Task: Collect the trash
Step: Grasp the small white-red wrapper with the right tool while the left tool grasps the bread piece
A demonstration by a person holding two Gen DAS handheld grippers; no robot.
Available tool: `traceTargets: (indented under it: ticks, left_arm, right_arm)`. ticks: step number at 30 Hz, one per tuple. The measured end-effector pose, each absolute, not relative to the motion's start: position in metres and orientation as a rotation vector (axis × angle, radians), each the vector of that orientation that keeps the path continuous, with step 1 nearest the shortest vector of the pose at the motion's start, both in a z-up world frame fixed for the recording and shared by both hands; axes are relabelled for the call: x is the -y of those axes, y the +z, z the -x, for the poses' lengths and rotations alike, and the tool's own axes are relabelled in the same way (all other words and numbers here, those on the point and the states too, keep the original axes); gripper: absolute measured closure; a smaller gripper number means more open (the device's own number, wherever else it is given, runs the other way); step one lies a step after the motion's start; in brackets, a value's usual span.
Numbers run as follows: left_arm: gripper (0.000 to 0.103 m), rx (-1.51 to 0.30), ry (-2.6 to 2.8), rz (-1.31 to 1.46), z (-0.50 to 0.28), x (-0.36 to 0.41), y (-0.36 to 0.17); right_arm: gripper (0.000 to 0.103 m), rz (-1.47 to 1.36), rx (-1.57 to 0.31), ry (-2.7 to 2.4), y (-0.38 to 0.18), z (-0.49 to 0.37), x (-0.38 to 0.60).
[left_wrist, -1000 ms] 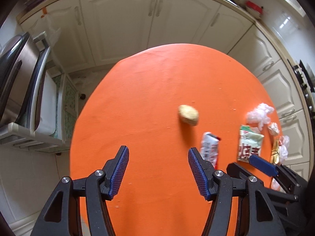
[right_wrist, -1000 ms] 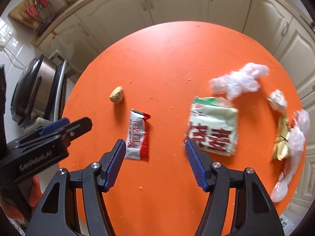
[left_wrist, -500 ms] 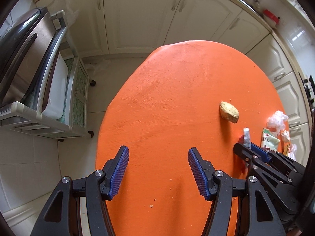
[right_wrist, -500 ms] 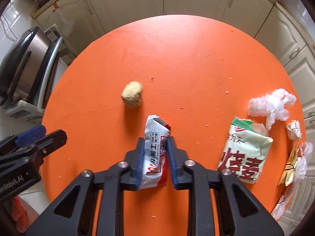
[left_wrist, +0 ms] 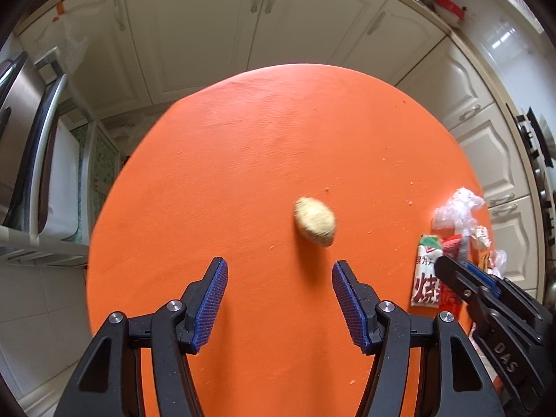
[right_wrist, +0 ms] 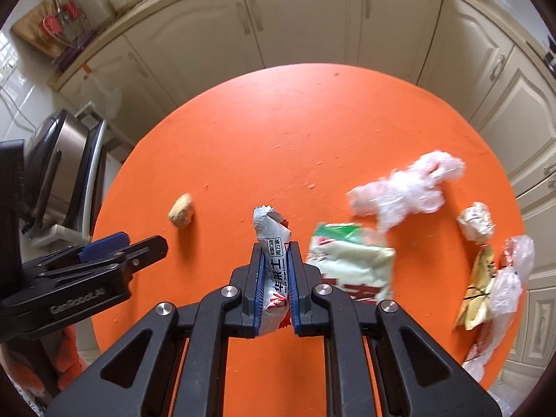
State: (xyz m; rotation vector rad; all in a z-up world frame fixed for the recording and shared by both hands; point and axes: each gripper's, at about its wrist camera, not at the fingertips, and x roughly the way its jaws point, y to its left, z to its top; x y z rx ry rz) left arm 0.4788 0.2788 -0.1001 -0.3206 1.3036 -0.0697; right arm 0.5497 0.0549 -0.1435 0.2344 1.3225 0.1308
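Observation:
My right gripper (right_wrist: 274, 271) is shut on a silver-and-red snack wrapper (right_wrist: 272, 239) and holds it upright above the orange round table (right_wrist: 278, 132). A beige crumpled lump (left_wrist: 314, 221) lies ahead and slightly right of my open, empty left gripper (left_wrist: 278, 288); it also shows in the right wrist view (right_wrist: 180, 210). A green-and-white packet (right_wrist: 351, 260), clear crumpled plastic (right_wrist: 406, 191), a paper ball (right_wrist: 476, 222) and a yellow wrapper with plastic (right_wrist: 486, 285) lie on the right side. The right gripper (left_wrist: 486, 299) shows at the left view's right edge.
Cream kitchen cabinets (left_wrist: 222, 31) surround the table's far side. A steel appliance on a rack (left_wrist: 24, 146) stands off the table's left. The left gripper's body (right_wrist: 76, 271) sits at the left of the right wrist view.
My right gripper has lifted the snack wrapper off the table. My left gripper has swung back to the right, so the beige lump now sits nearer its open jaws.

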Motion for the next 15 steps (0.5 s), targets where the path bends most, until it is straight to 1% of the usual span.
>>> traceTargets:
  ticks: [5,7,9,10,11,15]
  left_arm:
    - [0.045,-1.294,-0.084,0.356,-0.502,-0.271,-0.108]
    - [0.048,-1.294,-0.082,0.34,-0.509,-0.27,-0.115]
    - [0.074,-1.312,-0.085,0.329,-0.513,-0.267,-0.123]
    - [0.08,-1.291,-0.079,0.327,-0.512,-0.268,-0.121]
    - [0.083,-1.289,-0.103,0.344,-0.512,-0.269,-0.121]
    - [0.083,-1.254,-0.084,0.311,-0.509,-0.267,-0.116]
  right_arm:
    - [0.092,-0.277,-1.298,0.101,-0.14,-0.551,-0.022]
    - [0.092,-0.282,-1.292,0.095,-0.14,-0.554,-0.016]
    - [0.092,-0.289,-1.292,0.097,-0.141,-0.558,-0.014]
    - [0.092,-0.296,-1.293,0.101,-0.142,-0.558,-0.012]
    - [0.092,-0.303,-1.291,0.102,-0.143,-0.559,-0.01]
    - [0.092,-0.309,-1.289,0.098,-0.143,-0.557,-0.003]
